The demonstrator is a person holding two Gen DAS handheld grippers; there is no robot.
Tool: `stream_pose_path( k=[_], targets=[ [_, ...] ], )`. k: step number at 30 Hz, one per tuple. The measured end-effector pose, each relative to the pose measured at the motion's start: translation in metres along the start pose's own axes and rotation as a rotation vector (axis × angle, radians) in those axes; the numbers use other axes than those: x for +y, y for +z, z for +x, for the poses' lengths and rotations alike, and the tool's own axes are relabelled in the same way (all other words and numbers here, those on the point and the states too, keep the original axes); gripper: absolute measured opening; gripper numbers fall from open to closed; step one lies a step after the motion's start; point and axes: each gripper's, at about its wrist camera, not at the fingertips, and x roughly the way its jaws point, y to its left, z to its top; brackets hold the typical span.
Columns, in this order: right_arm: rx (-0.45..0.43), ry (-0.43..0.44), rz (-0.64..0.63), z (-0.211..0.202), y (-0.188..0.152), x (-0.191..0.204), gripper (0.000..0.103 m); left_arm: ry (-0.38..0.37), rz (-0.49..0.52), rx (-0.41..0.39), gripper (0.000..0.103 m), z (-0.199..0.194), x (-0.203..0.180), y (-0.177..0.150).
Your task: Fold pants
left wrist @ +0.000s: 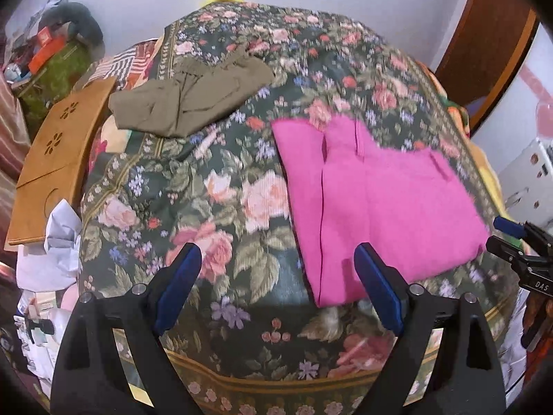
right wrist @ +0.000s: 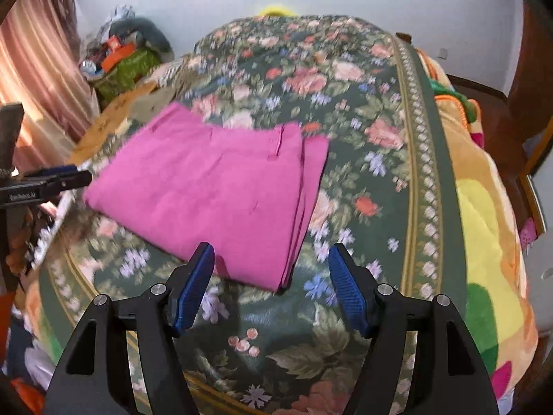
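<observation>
Pink pants (right wrist: 214, 186) – soft, light, likely floppy – best pinched at the near corners; both grippers (left wrist: 278, 276) (right wrist: 271, 276) gape empty.

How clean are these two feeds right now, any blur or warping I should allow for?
Left wrist view: strong fisheye bulge, dark corners; pink pants and floral bedspread slightly smeared, olive garment soft. Right wrist view: heavier motion blur across the bedspread and the pants' far edge; both grippers' own fingers stay sharp. Even indoor light, no glare.

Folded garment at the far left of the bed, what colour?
Olive-green folded garment, plain, no pattern; clearest in the left wrist view.
</observation>
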Motion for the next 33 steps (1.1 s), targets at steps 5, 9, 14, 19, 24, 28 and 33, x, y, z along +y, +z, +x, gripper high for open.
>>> stream_pose_path(
  k=[5,9,14,19,24,28,33],
  targets=[
    [-0.014,-0.012,0.071,0.009,0.02,-0.01,0.065,-0.054,-0.013,0.013,0.091,0.008,-0.004,0.021],
    [0.053,0.001,0.131,0.033,0.029,-0.018,0.065,-0.082,-0.001,0.036,0.091,0.021,-0.018,0.029],
    [0.079,0.021,0.16,0.053,0.029,-0.023,0.066,-0.086,0.014,0.079,0.087,0.049,-0.025,0.032],
    [0.054,0.042,0.141,0.058,0.032,-0.021,0.05,-0.183,-0.054,0.11,0.065,0.067,-0.014,0.036],
    [0.053,0.114,0.17,0.066,0.037,-0.027,0.026,-0.215,-0.051,0.099,0.041,0.07,-0.017,0.04],
    [0.036,0.127,0.198,0.066,0.04,-0.028,0.011,-0.198,-0.01,0.07,0.024,0.063,-0.028,0.04],
    [-0.033,0.099,0.113,0.048,0.047,-0.011,0.009,-0.192,0.001,0.03,0.018,0.047,-0.028,0.043]
  ],
)
